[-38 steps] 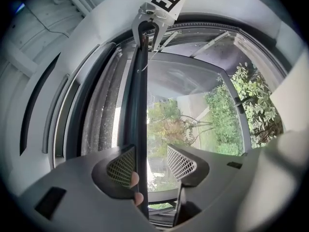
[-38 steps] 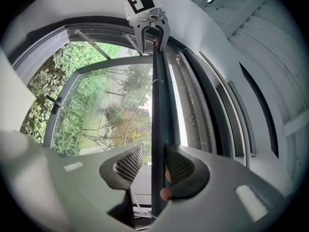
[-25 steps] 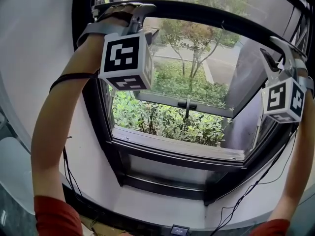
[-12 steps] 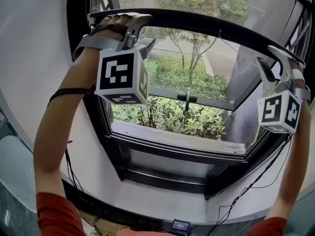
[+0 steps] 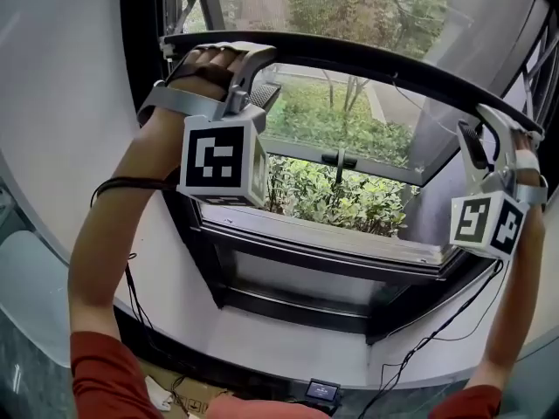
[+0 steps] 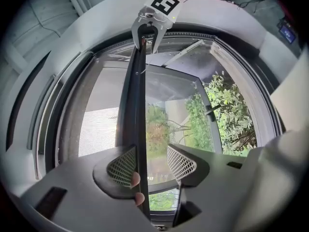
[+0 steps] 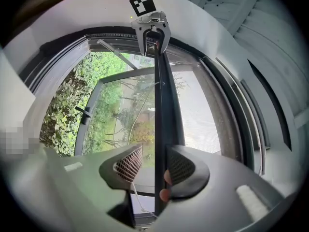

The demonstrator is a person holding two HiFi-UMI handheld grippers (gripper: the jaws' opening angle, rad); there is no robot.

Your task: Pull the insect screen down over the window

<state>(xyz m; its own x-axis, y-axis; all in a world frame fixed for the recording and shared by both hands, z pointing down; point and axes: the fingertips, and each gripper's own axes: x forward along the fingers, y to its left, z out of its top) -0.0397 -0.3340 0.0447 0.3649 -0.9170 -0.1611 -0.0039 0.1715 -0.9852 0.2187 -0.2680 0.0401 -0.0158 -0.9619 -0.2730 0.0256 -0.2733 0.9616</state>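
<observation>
— Head view, item by item?
— Insect screen's dark bar (image 5: 349, 53) sits across the upper window (image 5: 332, 273), with grey mesh (image 5: 349, 3) above it. I have the left gripper (image 5: 265, 92) and right gripper (image 5: 469, 133) at the bar. Their cubes (image 5: 223, 160) carry black-and-white square markers, no words.
— Left gripper view?
— Jaws apart, bar between them, against one pad. Nothing clenched.
— Right gripper view?
— Jaws spread, bar beside one pad, fingertips (image 7: 165, 177) on it.

Past the jaws of the left gripper (image 6: 150, 164), the near end of the screen bar (image 6: 139, 105) is lost behind the gripper's body, and fingertips (image 6: 136, 180) are half hidden behind one pad. The same is seen at the right gripper (image 7: 153, 167). A device (image 5: 320, 389) far below both cannot be identified.
</observation>
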